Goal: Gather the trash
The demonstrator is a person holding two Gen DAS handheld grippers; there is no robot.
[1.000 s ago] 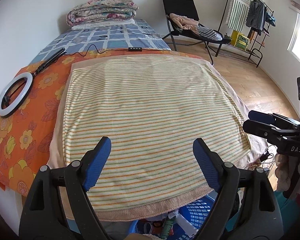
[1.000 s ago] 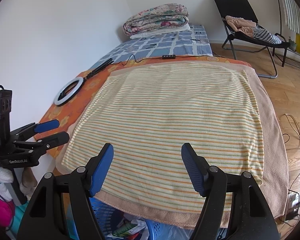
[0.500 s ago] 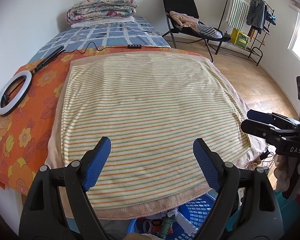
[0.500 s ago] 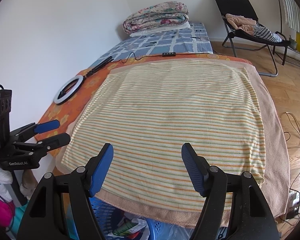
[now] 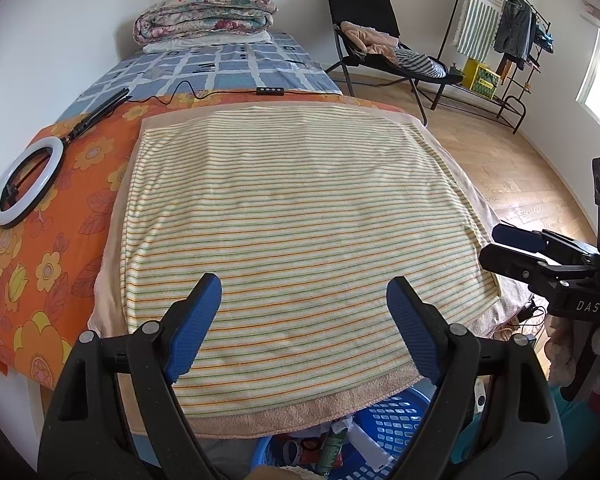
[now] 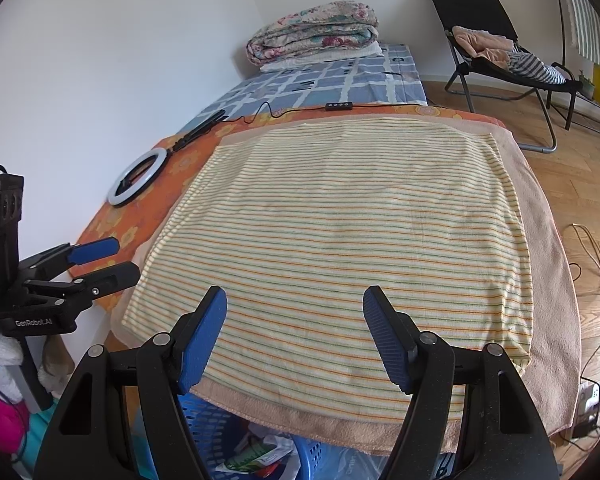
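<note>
Trash [image 5: 332, 446] is lying in the blue basket [image 5: 396, 420] below the bed's [image 5: 60, 200] edge, probably light and crinkly, best pinched by loose edges, while left tongs [image 5: 304, 324] and right tongs [image 6: 296, 332] are gaping wide, empty.

A blue plastic laundry basket [image 5: 396, 420] sits on the floor at the bed's near end, holding trash [image 5: 332, 446] (a green tube, white wrappers, crumpled plastic) heaped loosely inside.

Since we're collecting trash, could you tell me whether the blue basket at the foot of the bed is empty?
Not empty. The blue basket holds wrappers and a green tube; how full it is cannot be told, since the towel's edge and the grippers hide most of it.
</note>
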